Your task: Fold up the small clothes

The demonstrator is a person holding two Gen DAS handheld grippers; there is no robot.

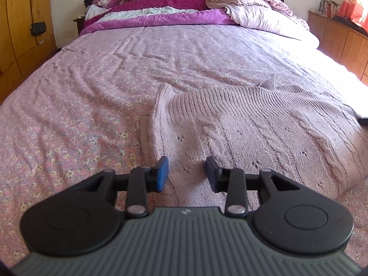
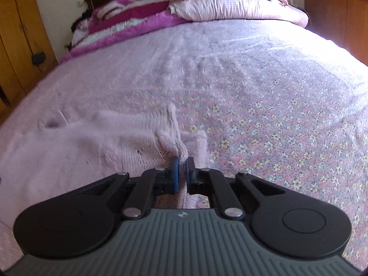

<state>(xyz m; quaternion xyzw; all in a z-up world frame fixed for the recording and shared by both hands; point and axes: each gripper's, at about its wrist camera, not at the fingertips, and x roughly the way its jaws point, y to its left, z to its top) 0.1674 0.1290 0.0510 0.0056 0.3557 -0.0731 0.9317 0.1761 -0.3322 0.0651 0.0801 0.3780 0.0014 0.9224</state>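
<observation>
Fingers of the right gripper (image 2: 182,174) are pinching nearly together on a bunched edge of the pink knitted sweater (image 2: 96,142), and a tuft of the knit is poking up between the blue pads, so this hand is gripping the garment. That hold is probably there to lift the edge and carry it over as a fold.

Fingers of the left gripper (image 1: 186,172) are standing partly apart and gripping nothing; they are hovering just above the sweater (image 1: 253,126), near its closer hem, likely waiting to take a matching edge so both sides rise evenly.

Taking the sweater as the landmark, it is lying spread over the floral bedsheet (image 1: 69,119) at the near end of the bed, one ribbed sleeve reaching away from it towards the heaped magenta quilt (image 1: 142,7) far beyond.
</observation>
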